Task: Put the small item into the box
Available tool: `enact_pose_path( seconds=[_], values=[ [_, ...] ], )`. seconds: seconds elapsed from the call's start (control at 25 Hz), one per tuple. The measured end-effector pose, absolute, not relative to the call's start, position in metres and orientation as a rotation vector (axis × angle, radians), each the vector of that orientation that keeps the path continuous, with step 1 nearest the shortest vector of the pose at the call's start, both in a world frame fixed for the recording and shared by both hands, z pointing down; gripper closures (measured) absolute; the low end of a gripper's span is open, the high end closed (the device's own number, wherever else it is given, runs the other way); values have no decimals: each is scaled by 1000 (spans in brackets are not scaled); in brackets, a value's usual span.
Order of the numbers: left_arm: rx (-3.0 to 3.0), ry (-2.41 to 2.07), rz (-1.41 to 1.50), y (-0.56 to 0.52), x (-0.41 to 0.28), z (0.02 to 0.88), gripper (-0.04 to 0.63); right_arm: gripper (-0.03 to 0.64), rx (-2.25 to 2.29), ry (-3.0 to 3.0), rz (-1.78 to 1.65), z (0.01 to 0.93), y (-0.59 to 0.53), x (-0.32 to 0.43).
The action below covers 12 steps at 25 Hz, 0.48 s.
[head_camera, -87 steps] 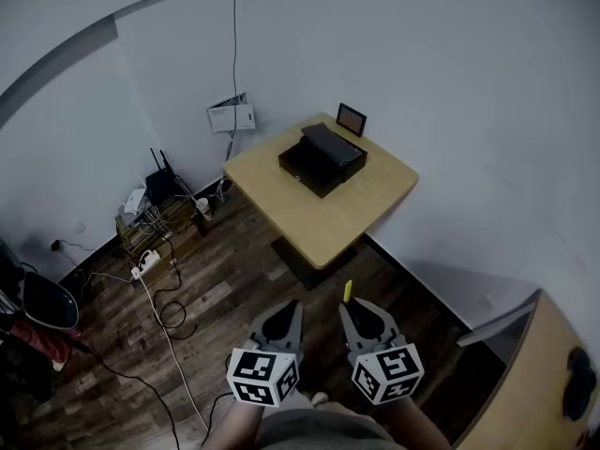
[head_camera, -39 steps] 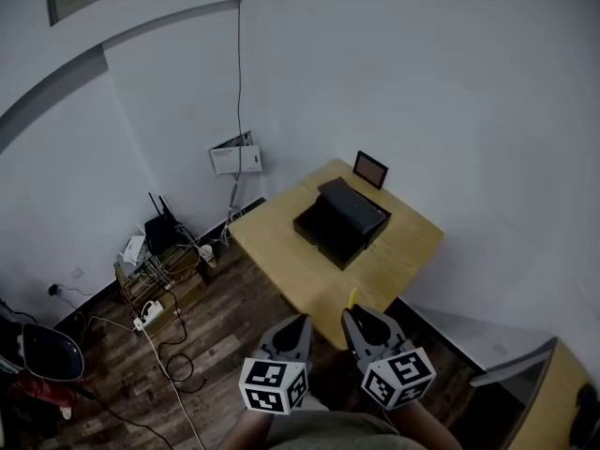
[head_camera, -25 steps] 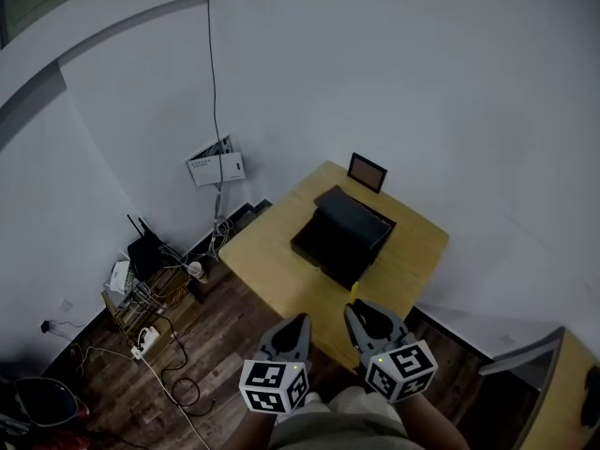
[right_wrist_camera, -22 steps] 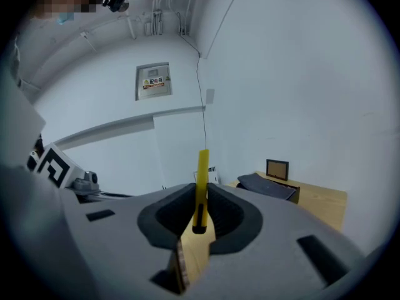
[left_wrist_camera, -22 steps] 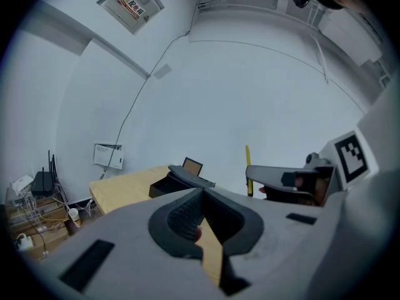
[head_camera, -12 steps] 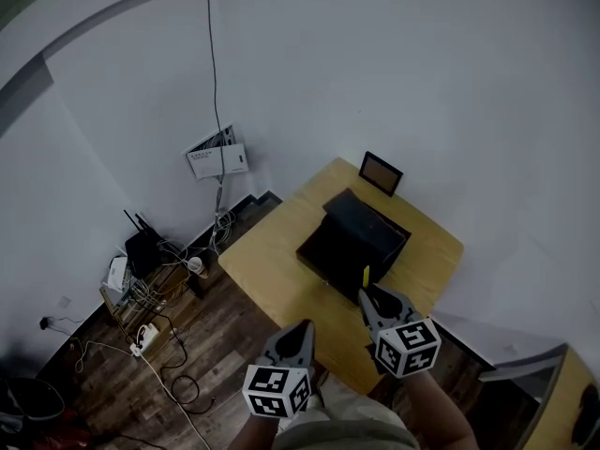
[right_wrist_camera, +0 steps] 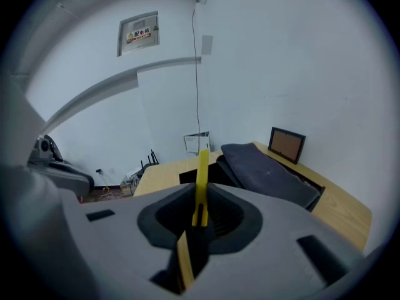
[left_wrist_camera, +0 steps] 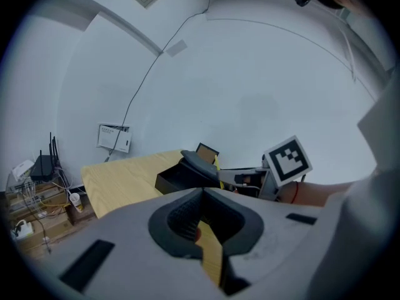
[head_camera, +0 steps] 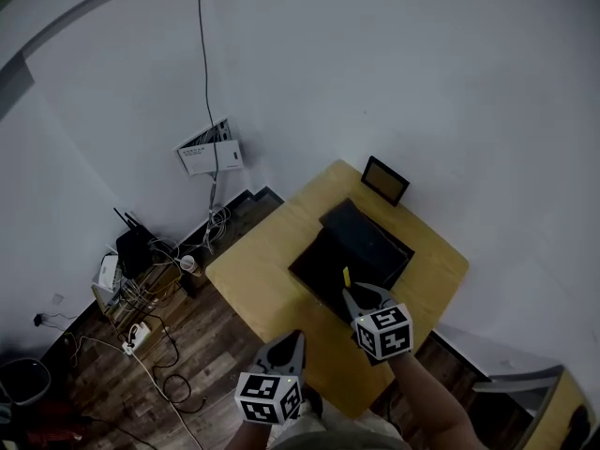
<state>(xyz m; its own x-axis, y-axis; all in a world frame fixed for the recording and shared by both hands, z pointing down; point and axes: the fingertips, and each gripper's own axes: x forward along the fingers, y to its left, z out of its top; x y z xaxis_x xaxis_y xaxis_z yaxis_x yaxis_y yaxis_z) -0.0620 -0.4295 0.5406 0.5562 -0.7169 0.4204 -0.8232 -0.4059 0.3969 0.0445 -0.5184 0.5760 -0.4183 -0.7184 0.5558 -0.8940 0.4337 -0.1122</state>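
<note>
On the wooden table an open black box has its dark lid leaning back. My right gripper hangs over the box's near edge, shut on a thin yellow strip that sticks out past its tips. The right gripper view shows the strip upright between the jaws, with the box and lid just beyond. My left gripper is nearer, above the table's front edge, with its jaws together and nothing between them.
A small framed panel stands at the table's far corner against the wall. On the floor at left lie a router and tangled cables. A paper holder hangs on the wall. Another tabletop corner shows at bottom right.
Both grippers have come forward and down toward the table. The right one, still holding the yellow strip, went from short of the table to over the box. The left trails behind.
</note>
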Motion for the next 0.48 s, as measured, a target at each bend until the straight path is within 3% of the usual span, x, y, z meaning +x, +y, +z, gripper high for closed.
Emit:
enact_pose_path(
  seconds=[0.48],
  values=[
    [2188, -1229, 320, -461, -46, 573, 592, 571, 1116, -2011, 632, 675, -575, 43]
  ],
)
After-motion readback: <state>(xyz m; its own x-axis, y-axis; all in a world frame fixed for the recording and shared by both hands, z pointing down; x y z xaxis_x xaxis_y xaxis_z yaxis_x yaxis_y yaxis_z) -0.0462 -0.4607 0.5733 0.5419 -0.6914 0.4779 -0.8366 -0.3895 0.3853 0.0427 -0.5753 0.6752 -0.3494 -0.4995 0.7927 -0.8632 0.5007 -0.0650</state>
